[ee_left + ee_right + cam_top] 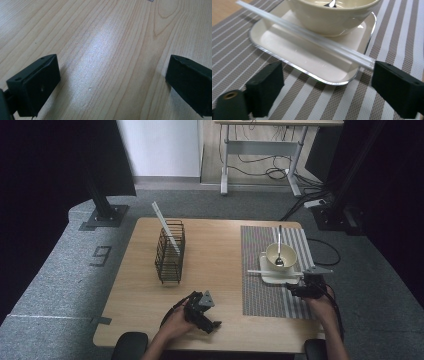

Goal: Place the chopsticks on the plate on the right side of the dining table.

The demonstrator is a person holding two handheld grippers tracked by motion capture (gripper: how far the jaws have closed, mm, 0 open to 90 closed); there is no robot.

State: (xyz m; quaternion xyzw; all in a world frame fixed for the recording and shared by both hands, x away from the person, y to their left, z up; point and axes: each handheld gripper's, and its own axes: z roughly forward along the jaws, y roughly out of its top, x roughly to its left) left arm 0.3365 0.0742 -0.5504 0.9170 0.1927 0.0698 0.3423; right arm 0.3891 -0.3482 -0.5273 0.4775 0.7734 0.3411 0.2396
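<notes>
A pair of white chopsticks (272,271) (312,37) lies across a cream square plate (272,279) (287,47), in front of a cream bowl (281,256) (332,17) holding a metal spoon (279,250) (331,3). My right gripper (298,289) (329,87) stands open at the plate's near right corner. The chopsticks' near end sits right by its right jaw, not clamped. My left gripper (210,320) (112,82) is open over bare wood near the table's front edge, with nothing between its jaws.
The plate rests on a grey striped placemat (260,295) (237,57) on the right half of the wooden table (220,245). A black wire basket (170,252) stands left of centre with one white chopstick (165,227) leaning out of it.
</notes>
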